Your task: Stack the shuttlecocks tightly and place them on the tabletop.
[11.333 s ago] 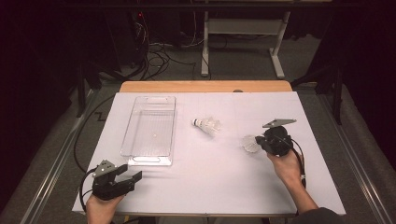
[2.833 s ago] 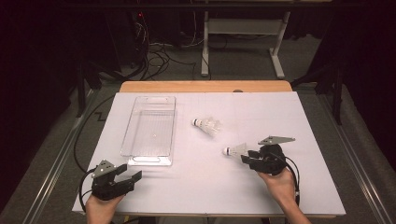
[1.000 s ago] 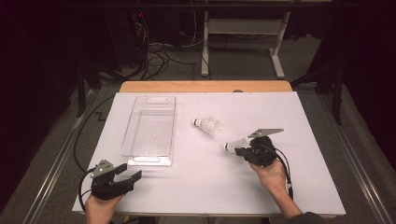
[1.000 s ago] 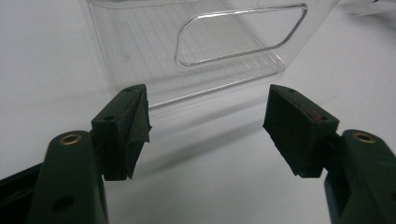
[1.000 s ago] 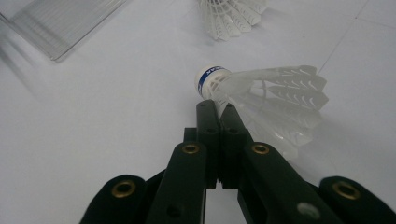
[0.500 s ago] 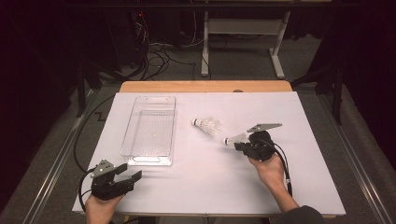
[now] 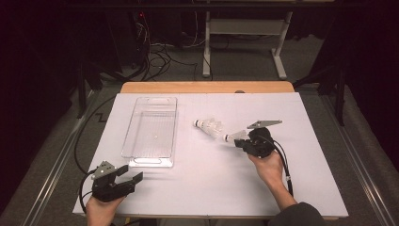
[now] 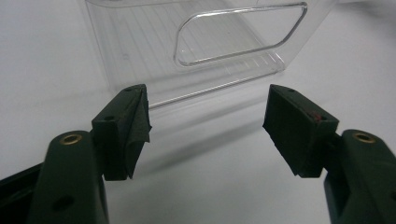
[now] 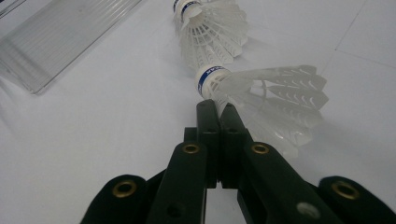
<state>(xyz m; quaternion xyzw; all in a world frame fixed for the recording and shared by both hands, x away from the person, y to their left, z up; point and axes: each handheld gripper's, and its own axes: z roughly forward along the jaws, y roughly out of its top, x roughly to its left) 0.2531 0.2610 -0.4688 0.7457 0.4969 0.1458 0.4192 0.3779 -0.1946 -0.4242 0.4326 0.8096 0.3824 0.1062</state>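
R gripper (image 7: 241, 141) has carried its shuttlecock (image 7: 234, 137) up-table and leftward vs a sec ago, so it now sits just beside the second shuttlecock (image 7: 210, 127), which hasn't budged on the white table cover (image 7: 197, 188). Jaws pressed together, pinching the held shuttlecock's feather skirt close behind the cork, cork end pointing toward the clear plastic tray (image 7: 151, 132); in the right gripper view the blue-banded cork (image 9: 211, 77) sits just past the jaw tips, w/ the other shuttlecock (image 9: 210, 28) right behind it. My read: it's being ferried to the tray, roughly halfway there, nothing dropped in yet, tray interior looks bare. What's in the way: that loose shuttlecock lies between the held one and the tray, so a straight low path would likely clip it; needs lift or a swing around. L gripper (image 7: 129, 178) parked near the tray's near end, jaws spread wide, nothing between them, tray's handle cutout (image 8: 240, 35) straight ahead of it. Cables and a desk frame beyond the far edge, well apart from the tray, no bother.
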